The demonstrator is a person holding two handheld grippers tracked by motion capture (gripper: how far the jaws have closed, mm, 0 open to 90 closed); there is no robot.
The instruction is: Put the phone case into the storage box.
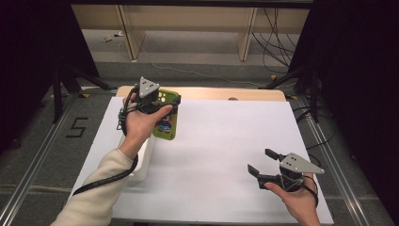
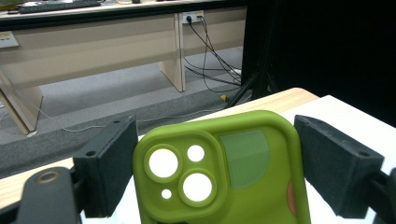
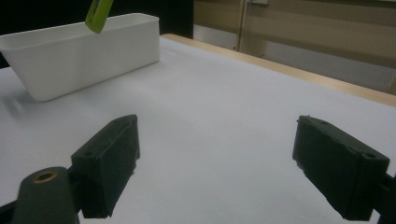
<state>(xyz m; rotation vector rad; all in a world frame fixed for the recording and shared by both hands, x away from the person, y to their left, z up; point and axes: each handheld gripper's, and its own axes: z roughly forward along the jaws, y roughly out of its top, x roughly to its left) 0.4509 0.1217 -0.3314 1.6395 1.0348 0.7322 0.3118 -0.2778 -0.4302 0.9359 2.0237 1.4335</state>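
There is one green phone case, and the left gripper pinches it by its two long sides. In the left gripper view each jaw presses on one side of the case. Its long way runs from the hand out toward the far edge of the white table, with the three round camera holes at the far end. The case is held up in the air, just past one white bin. The right gripper is well apart from the bin, low over the table, with its jaws spread wide and nothing between them.
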